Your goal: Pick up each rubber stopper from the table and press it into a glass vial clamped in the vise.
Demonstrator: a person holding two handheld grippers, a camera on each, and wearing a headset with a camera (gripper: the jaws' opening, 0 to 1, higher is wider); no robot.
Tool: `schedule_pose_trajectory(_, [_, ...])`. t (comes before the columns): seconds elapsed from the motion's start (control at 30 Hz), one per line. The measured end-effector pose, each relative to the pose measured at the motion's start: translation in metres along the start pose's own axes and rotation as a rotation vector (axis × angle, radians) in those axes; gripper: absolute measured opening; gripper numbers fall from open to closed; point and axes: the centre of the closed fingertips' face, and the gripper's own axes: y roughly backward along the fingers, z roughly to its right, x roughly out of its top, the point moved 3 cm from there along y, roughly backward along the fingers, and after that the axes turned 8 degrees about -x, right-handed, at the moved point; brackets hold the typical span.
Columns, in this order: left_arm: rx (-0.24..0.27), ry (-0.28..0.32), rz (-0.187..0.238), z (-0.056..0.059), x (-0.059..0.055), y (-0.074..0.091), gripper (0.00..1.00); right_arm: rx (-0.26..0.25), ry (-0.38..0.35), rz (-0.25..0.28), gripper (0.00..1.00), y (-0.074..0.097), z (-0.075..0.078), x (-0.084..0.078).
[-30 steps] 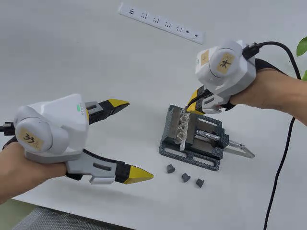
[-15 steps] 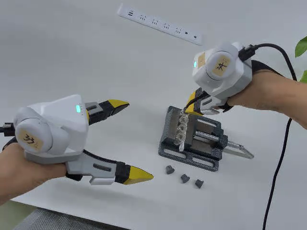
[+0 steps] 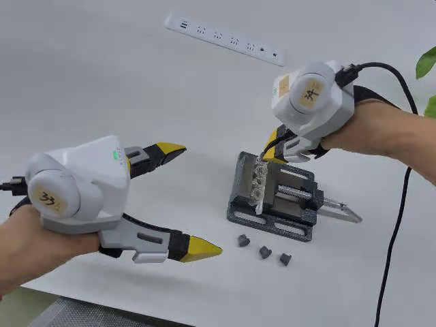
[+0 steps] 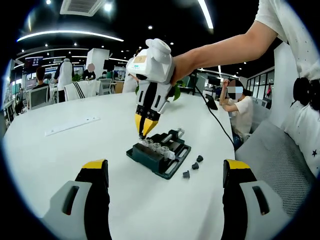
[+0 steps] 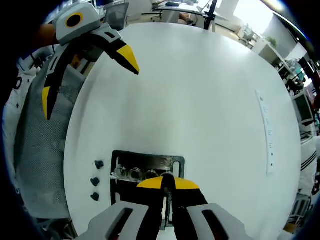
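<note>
A power strip (image 3: 227, 39) lies well beyond the vise (image 3: 272, 222).

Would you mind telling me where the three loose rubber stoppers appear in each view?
Head view: stoppers lower centre-right, a row below the vise.
Left gripper view: stoppers right of centre, beside the vise's right end.
Right gripper view: stoppers lower left, left of the vise.
Shared landmark: the vise.

Left gripper (image 3: 187, 198) held low at left, jaws spread wide. Right gripper (image 3: 271, 157) points steeply down, jaws pressed together, wrist raised.
</note>
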Motion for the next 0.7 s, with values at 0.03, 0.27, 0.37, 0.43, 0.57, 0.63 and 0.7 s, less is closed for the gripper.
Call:
schedule_pose_trajectory(0.03, [0.003,0.000,-0.001,-0.0001,0.0005,0.0005,0.94,-0.003,-0.004,0.004,0.01,-0.0003,-0.0008,0.0013])
schedule_pose_trajectory(0.27, [0.009,-0.006,-0.002,0.0012,0.0052,0.0014,0.94,-0.032,0.000,0.033,0.01,0.0013,-0.0009,-0.0016])
schedule_pose_trajectory(0.37, [0.009,-0.007,0.001,0.0025,0.0070,0.0009,0.94,-0.029,-0.021,0.046,0.01,0.0013,-0.0003,-0.0016])
schedule_pose_trajectory(0.43, [0.010,-0.010,-0.002,0.0039,0.0076,0.0003,0.94,-0.036,0.007,0.051,0.01,0.0013,-0.0027,-0.0007])
schedule_pose_trajectory(0.57, [0.014,-0.007,0.004,0.0040,0.0088,0.0011,0.94,-0.048,0.008,0.067,0.01,0.0004,-0.0039,-0.0024])
schedule_pose_trajectory(0.63, [0.013,-0.006,0.002,0.0033,0.0079,0.0015,0.94,-0.048,-0.005,0.082,0.00,0.0006,-0.0026,-0.0039])
schedule_pose_trajectory(0.7, [0.014,-0.009,0.000,0.0031,0.0078,0.0015,0.94,-0.042,-0.038,0.090,0.00,-0.0001,-0.0012,-0.0027])
